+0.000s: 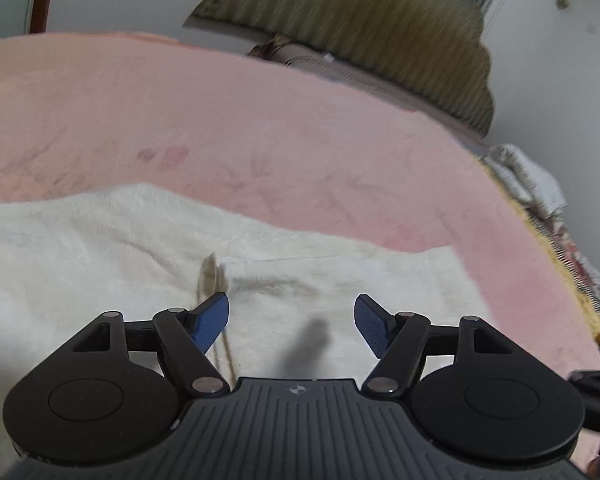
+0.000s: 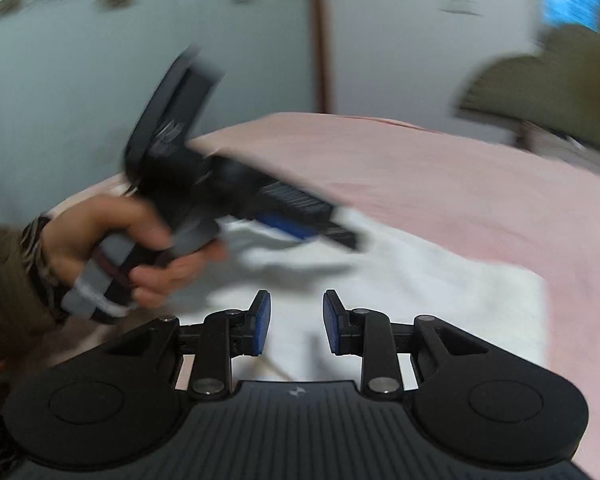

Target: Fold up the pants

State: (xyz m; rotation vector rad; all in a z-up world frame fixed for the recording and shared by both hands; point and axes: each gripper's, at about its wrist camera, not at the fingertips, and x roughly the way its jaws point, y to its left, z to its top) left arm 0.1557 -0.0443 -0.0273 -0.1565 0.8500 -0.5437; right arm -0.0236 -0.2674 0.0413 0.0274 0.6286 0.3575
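The white pants (image 1: 140, 248) lie spread on a pink bed cover (image 1: 260, 128); a folded edge with a drawstring (image 1: 216, 276) runs toward me. My left gripper (image 1: 291, 324) is open and empty, just above the cloth near that edge. In the right wrist view the pants (image 2: 440, 280) lie below my right gripper (image 2: 296, 322), which is open with a moderate gap and empty. The left gripper (image 2: 312, 228), blurred and held by a hand (image 2: 132, 248), hovers over the pants farther ahead.
An olive headboard (image 1: 380, 32) and pillows (image 1: 340, 68) stand at the far end of the bed. Folded cloths (image 1: 532, 184) and a patterned fringe lie at the right bed edge. Pale walls and a brown door frame (image 2: 320, 40) lie beyond.
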